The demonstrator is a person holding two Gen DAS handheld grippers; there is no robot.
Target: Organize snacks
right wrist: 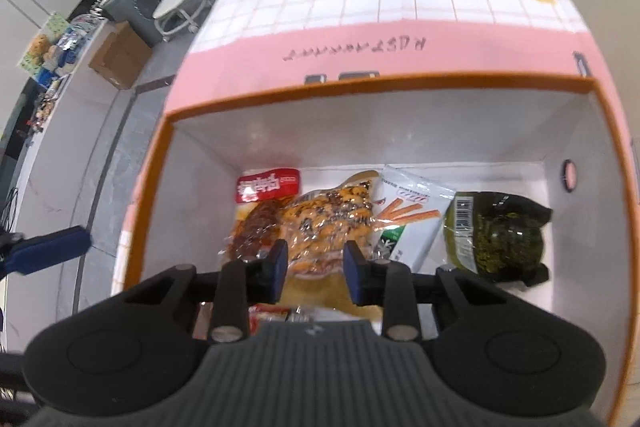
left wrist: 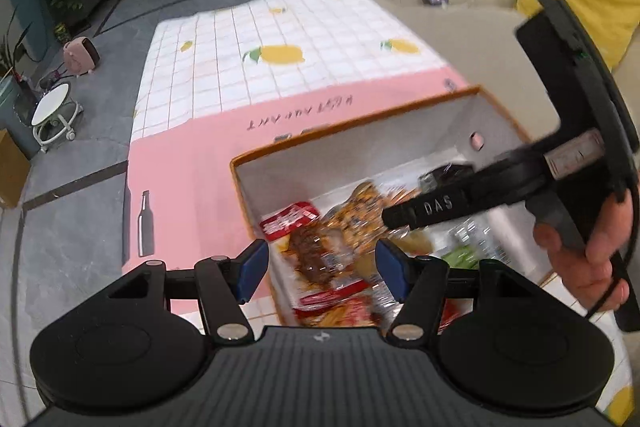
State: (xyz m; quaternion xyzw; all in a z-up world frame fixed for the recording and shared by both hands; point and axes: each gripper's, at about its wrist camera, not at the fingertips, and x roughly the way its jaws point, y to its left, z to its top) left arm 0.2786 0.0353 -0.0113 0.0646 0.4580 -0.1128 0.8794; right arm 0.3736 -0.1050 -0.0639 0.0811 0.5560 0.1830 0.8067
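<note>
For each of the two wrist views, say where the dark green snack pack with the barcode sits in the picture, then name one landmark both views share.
Left wrist view: the dark green snack pack is right of centre, at the box's far right, mostly hidden behind the right tool's arm.
Right wrist view: the pack lies right of centre, on the box floor by the right wall, fully visible.
Shared landmark: the red-labelled packet at the box's far left.

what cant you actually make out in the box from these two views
- Near end of the box floor: both views, hidden by each gripper's own body.
- Whether the right gripper pinches anything: right wrist view, its narrow gap sits over the orange packet, contact unclear.
- Snacks at right: left wrist view, motion-blurred, covered by the right gripper.
- Packet print: too small.
</note>
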